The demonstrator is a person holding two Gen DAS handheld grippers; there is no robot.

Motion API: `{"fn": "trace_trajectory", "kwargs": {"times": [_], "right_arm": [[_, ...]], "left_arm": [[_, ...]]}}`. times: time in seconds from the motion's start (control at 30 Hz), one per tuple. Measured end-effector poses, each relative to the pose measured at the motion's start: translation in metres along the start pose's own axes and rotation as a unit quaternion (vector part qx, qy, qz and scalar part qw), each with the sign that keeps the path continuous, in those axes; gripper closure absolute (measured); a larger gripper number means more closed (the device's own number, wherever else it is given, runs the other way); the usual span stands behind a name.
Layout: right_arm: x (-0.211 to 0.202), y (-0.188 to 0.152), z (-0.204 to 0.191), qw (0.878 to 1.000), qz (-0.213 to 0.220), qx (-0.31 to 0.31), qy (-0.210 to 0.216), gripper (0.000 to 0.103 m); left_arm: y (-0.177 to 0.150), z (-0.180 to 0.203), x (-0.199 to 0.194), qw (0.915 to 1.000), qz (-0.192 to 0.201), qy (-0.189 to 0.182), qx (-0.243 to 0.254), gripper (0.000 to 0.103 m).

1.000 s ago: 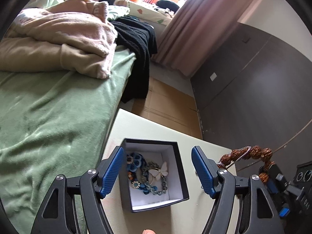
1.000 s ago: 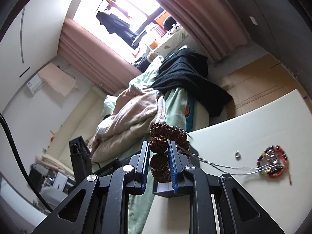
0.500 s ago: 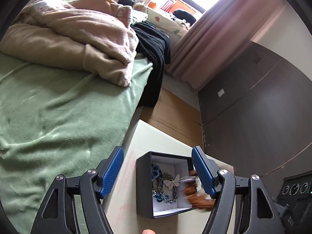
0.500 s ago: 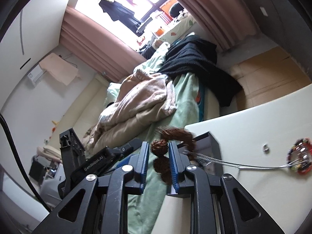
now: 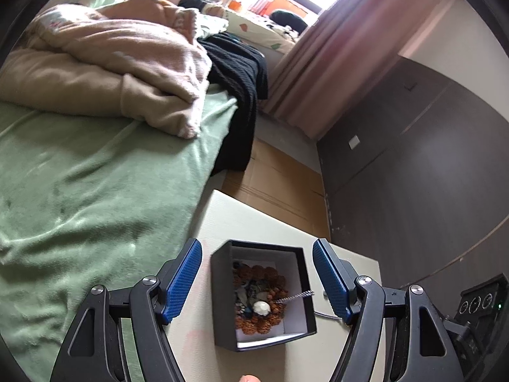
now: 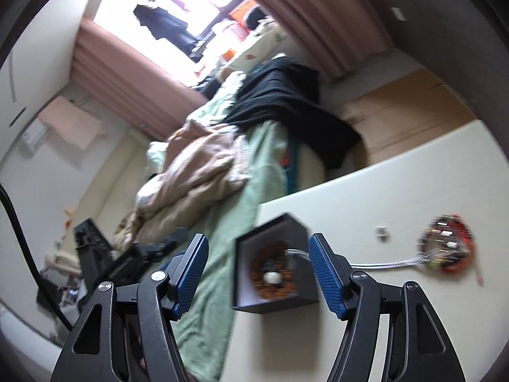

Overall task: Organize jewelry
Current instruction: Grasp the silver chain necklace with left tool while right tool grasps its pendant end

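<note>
- A bed with a smooth green sheet runs along the left edge of the bench; 1 rumpled beige blanket and 1 black knitted garment lie on it.
- The bench is a flat, pale cream slab; past its far edge are brown cardboard sheets on the floor, pink pleated curtains and a dark panelled wall.
- The left claw hangs above the bench with its 2 blue, ribbed pads wide apart, gripping nothing.
- 1 square black box with a white lining stands near the bench's left edge, framed between those pads.
- Inside the box lies 1 ring of knobbly brown seed beads, coiled around smaller blue and pale pieces; a thin silver cord trails over the box's right wall onto the bench.
- The right claw is likewise spread open and empty, above the same box.
- Toward the right of the bench, in the blurred right wrist view: 1 small silvery ring, then 1 red and dark beaded bracelet, where the cord ends.
</note>
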State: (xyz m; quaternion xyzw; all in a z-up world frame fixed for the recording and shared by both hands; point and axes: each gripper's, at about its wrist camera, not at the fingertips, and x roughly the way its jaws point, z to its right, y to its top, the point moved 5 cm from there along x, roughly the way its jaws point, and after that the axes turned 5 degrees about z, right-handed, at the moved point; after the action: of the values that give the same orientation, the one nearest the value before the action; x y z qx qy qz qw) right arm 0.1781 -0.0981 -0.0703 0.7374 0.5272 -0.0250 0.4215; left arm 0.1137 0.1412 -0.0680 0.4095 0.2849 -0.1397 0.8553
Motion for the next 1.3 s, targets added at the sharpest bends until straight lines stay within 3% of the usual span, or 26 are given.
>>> {"fn": "trace_trajectory", "kwargs": {"times": [0.27,0.6,0.77,0.83,1.07,1.3], "right_arm": [[-0.027,0.001,0.051,0.996,-0.011,0.039,-0.077,0.037],[-0.058,0.012,0.098,0.988,-0.007,0.069,-0.135,0.037],[-0.061,0.014,0.112,0.987,-0.011,0.087,-0.134,0.037],[-0.067,0.016,0.118,0.987,-0.004,0.093,-0.133,0.037],[-0.075,0.023,0.132,0.985,0.001,0.106,-0.136,0.038],[-0.062,0.023,0.143,0.984,-0.018,0.109,-0.143,0.05]], "left_arm": [[-0.022,0.045,0.012,0.9977,-0.02,-0.009,0.064,0.03],[-0.054,0.108,0.038,0.9857,-0.058,-0.011,0.158,0.03],[-0.066,0.124,0.058,0.9796,-0.089,0.004,0.18,0.042],[-0.072,0.13,0.072,0.974,-0.111,0.016,0.197,0.048],[-0.089,0.147,0.109,0.9512,-0.17,0.048,0.253,0.054],[-0.103,0.149,0.149,0.9342,-0.218,0.072,0.273,0.06]]}}
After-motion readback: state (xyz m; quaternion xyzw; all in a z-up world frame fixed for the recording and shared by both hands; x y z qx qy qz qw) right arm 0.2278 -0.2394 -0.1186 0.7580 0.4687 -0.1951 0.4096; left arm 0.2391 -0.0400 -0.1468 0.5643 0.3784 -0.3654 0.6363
